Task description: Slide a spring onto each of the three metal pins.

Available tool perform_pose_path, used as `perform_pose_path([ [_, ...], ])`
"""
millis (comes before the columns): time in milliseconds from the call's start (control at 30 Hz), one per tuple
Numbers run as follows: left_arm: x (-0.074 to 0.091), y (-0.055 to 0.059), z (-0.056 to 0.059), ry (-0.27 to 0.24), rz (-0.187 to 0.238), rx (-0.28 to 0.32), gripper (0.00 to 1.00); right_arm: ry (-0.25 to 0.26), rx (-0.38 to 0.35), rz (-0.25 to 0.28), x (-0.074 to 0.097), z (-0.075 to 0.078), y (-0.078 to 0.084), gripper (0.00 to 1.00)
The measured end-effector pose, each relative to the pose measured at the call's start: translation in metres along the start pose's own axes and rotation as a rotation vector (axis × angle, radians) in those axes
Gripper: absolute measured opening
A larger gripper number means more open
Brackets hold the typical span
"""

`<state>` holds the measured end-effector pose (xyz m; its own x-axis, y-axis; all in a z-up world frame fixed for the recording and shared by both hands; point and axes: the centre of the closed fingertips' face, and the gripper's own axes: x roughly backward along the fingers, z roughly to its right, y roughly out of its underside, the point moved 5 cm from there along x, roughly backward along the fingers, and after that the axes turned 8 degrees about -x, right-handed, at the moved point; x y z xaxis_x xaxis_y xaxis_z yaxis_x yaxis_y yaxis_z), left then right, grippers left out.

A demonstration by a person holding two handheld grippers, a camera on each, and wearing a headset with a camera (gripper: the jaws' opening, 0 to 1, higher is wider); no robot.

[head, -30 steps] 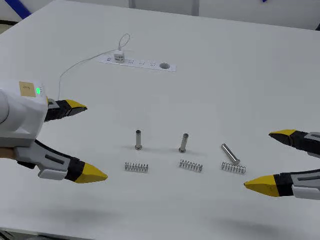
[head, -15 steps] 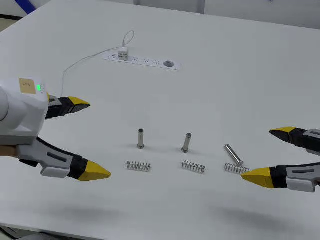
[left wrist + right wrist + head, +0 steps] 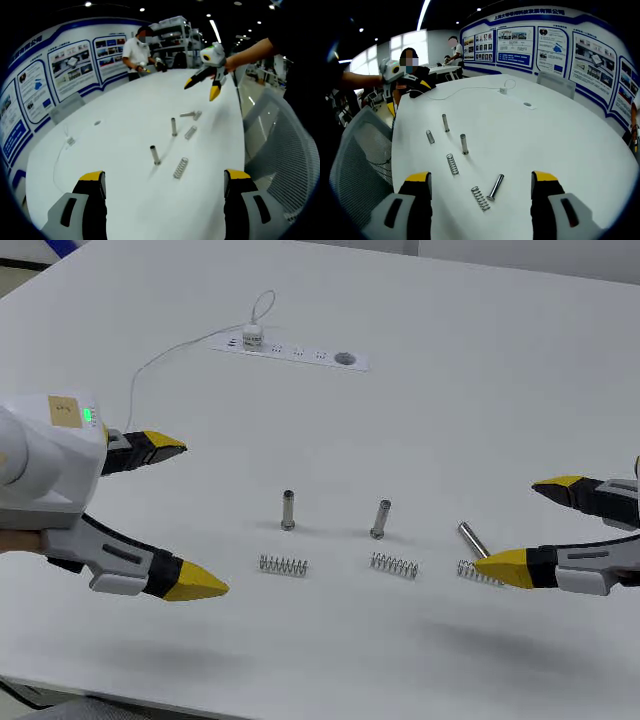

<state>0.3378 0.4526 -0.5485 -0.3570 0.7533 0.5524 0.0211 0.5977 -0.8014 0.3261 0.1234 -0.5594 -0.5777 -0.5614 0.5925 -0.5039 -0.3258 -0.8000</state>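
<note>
**Visitor:** What's laid out here?

**Onlooker:** A white tabletop (image 3: 450,400). The left tool (image 3: 190,515) and right tool (image 3: 518,525) hover at either side, each with its jaws spread wide and holding nothing. Between them is a row of three metal pins, with a spring just in front of each.

**Visitor:** How do the pins sit?

**Onlooker:** The left pin (image 3: 288,510) and middle pin (image 3: 381,518) stand upright, long axis vertical. The right pin (image 3: 472,540) lies on its side, slanting from far-left to near-right, toward its spring. All three look rigid, smooth and probably slippery. I'd judge the fallen one wants pinching across the shaft near one end.

**Visitor:** And the springs?

**Onlooker:** The left spring (image 3: 283,564), middle spring (image 3: 394,565) and right spring (image 3: 466,568) lie flat, axes running left to right. They look like light, soft coils. A gentle pinch across the middle should leave the bore open at both ends. The right tool's near tip is just beside the right spring.
</note>
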Motion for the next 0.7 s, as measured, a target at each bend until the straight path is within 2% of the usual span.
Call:
perform_pose_path([
  [267, 0.000, 0.002, -0.006, -0.004, -0.005, -0.004, 1.00, 0.026, -0.029, -0.017, -0.011, 0.010, 0.003, 0.80],
  [367, 0.000, 0.002, -0.007, -0.006, -0.004, -0.005, 1.00, 0.039, -0.052, -0.028, -0.015, 0.015, 0.004, 0.76],
  [467, 0.000, 0.002, -0.009, -0.010, 0.001, -0.002, 1.00, 0.057, -0.052, -0.012, -0.018, 0.021, 0.002, 0.73],
  [600, -0.001, 0.004, -0.010, -0.015, -0.003, -0.004, 1.00, 0.071, -0.100, -0.015, -0.022, 0.028, 0.001, 0.70],
  [700, -0.001, 0.006, -0.010, -0.012, -0.002, 0.000, 1.00, 0.088, -0.119, -0.020, -0.024, 0.033, 0.002, 0.64],
])
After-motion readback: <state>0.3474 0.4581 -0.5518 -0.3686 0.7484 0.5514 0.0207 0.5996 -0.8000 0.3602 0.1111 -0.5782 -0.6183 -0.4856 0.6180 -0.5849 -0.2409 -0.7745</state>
